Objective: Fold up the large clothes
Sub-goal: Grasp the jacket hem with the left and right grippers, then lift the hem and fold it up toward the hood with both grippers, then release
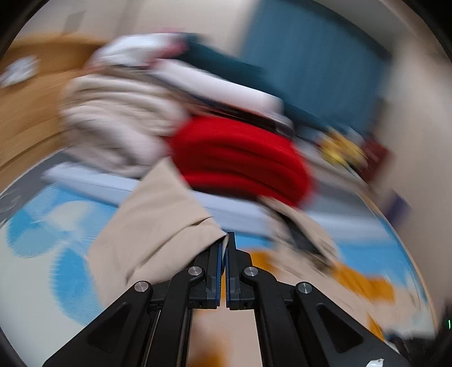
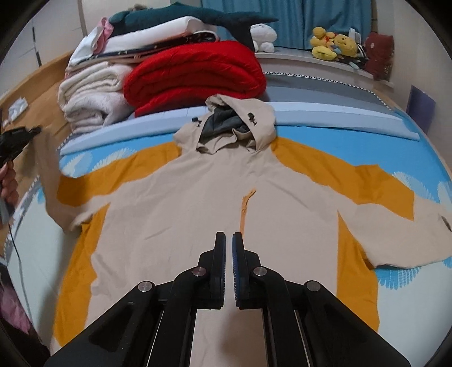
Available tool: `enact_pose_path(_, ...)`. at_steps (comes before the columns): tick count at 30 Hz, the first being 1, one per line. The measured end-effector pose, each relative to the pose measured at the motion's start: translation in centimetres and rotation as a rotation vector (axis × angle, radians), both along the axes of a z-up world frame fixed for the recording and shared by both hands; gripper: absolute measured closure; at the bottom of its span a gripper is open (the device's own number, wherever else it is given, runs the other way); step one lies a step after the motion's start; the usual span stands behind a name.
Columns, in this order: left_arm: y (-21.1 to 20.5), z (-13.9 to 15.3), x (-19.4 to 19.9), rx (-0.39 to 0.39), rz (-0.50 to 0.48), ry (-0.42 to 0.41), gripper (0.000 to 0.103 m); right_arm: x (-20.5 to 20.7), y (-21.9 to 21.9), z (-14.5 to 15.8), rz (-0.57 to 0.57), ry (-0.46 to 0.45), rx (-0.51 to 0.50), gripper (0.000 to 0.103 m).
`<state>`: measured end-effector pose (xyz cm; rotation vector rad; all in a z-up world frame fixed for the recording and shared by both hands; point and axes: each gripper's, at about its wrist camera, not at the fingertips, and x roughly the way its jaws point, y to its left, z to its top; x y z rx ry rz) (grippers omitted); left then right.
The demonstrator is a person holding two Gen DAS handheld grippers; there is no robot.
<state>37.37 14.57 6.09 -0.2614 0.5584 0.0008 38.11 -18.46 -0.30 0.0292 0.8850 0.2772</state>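
Hooded jacket, beige, lies flat on the bed sheet, front up, w/ both sleeves spread out to the sides. Fabric is mostly smooth, few creases on the chest; short zip runs down the centre of the chest. Hood sits at the far end, grey lining showing, black toggles on either side of the neck.

Right gripper hovers over the lower body of the jacket, jaws nearly together, nothing btwn them.

Left gripper is clenched on a fold of the beige fabric, the left sleeve end lifted off the sheet; that view is heavily blurred. A hand at the left edge of the right view carries it.

Sheet is blue, orange & white. Beyond the hood: folded red blanket, cream blankets beside it, more bedding on top. Farthest back, yellow plush toys before the blue curtains.
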Motion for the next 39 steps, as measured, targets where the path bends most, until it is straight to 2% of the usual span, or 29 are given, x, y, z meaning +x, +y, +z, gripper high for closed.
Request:
enact_pose_path(2, -8.1, -1.6, -0.8, -0.010, -0.185, 0.058, 0.098, 0.1, -1.0, 0.2, -0.020, 0.005, 0.030, 0.094)
enact_pose_path(3, -11.8, -3.3, -1.1, -0.014, -0.277, 0.120, 0.089, 0.1, -1.5, 0.3, -0.028, 0.010, 0.042, 0.093)
enact_pose_path(4, -14.8, -5.3, -1.4, -0.012, -0.338, 0.211, 0.088, 0.1, -2.1, 0.4, -0.043, 0.017, 0.057, 0.089)
enact_pose_path(6, -18.5, -8.6, -3.0, -0.002, -0.350, 0.407, 0.088, 0.3, -3.3, 0.4, -0.068, 0.030, 0.083, 0.076)
enact_pose_path(7, -19.2, -9.3, -4.3, -0.010, -0.348, 0.467, 0.088, 0.3, -3.8, 0.5, -0.077, 0.036, 0.094, 0.064)
enact_pose_path(8, -19.5, -9.5, -6.2, -0.010, -0.333, 0.519, 0.088, 0.4, -4.4, 0.6, -0.089, 0.041, 0.111, 0.057)
enact_pose_path(10, -18.9, -9.0, -8.7, 0.004, -0.270, 0.565, 0.086, 0.5, -5.3, 0.9, -0.107, 0.038, 0.132, 0.055)
enact_pose_path(11, -18.2, -8.5, -10.0, 0.019, -0.210, 0.593, 0.081, 0.6, -5.6, 0.9, -0.112, 0.036, 0.138, 0.055)
enact_pose_path(13, -16.7, -7.7, -11.4, -0.012, -0.131, 0.579, 0.076, 1.0, -5.5, 0.8, -0.108, 0.037, 0.146, 0.055)
enact_pose_path(14, -15.4, -7.3, -12.1, -0.036, -0.085, 0.533, 0.073, 1.2, -5.3, 0.7, -0.104, 0.039, 0.138, 0.055)
enact_pose_path(15, -14.7, -7.3, -12.7, -0.020, -0.047, 0.500, 0.072, 1.5, -4.9, 0.4, -0.097, 0.038, 0.123, 0.055)
enact_pose_path(16, -14.3, -7.7, -13.0, 0.027, 0.001, 0.504, 0.072, 1.6, -4.4, 0.0, -0.086, 0.039, 0.106, 0.055)
enact_pose_path(17, -13.8, -8.4, -12.6, 0.089, 0.069, 0.558, 0.075, 1.7, -4.0, -0.4, -0.074, 0.042, 0.093, 0.055)
enact_pose_path(20, -11.6, -9.0, -11.5, 0.002, 0.105, 0.585, 0.075, 2.6, -1.7, -2.2, -0.027, 0.065, 0.053, 0.055)
enact_pose_path(23, -10.1, -8.7, -10.9, -0.021, 0.149, 0.593, 0.073, 3.6, 1.9, -4.5, 0.060, 0.092, -0.019, 0.055)
enact_pose_path(27, -9.0, -7.9, -9.0, -0.080, 0.151, 0.597, 0.072, 4.7, 6.6, -8.0, 0.167, 0.126, -0.138, 0.055)
enact_pose_path(29, -8.4, -7.9, -7.9, -0.103, 0.148, 0.599, 0.072, 4.8, 8.5, -9.5, 0.212, 0.128, -0.207, 0.055)
enact_pose_path(32, -6.0, -7.7, -7.2, -0.138, 0.171, 0.603, 0.072, 4.8, 10.8, -12.3, 0.290, 0.120, -0.366, 0.056)
enact_pose_path(33, -5.0, -7.7, -7.0, -0.145, 0.195, 0.602, 0.072, 4.8, 11.2, -13.1, 0.301, 0.116, -0.417, 0.058)
enact_pose_path(34, -3.9, -7.6, -6.9, -0.150, 0.219, 0.601, 0.072, 4.9, 11.0, -13.4, 0.293, 0.109, -0.435, 0.079)
enact_pose_path(35, -3.0, -7.6, -6.9, -0.156, 0.241, 0.601, 0.072, 5.2, 10.5, -13.2, 0.268, 0.109, -0.417, 0.101)
enact_pose_path(36, -2.2, -7.5, -6.9, -0.164, 0.261, 0.601, 0.072, 5.6, 9.4, -12.3, 0.236, 0.110, -0.347, 0.101)
enact_pose_path(37, -1.4, -7.5, -6.8, -0.176, 0.281, 0.600, 0.072, 6.1, 7.6, -10.3, 0.170, 0.084, -0.206, 0.102)
enact_pose_path(38, -1.1, -7.6, -6.7, -0.183, 0.290, 0.599, 0.072, 6.4, 5.7, -8.3, 0.106, 0.037, -0.105, 0.102)
enact_pose_path(39, -0.9, -7.6, -6.7, -0.188, 0.293, 0.598, 0.072, 6.5, 4.2, -6.8, 0.050, -0.004, -0.046, 0.102)
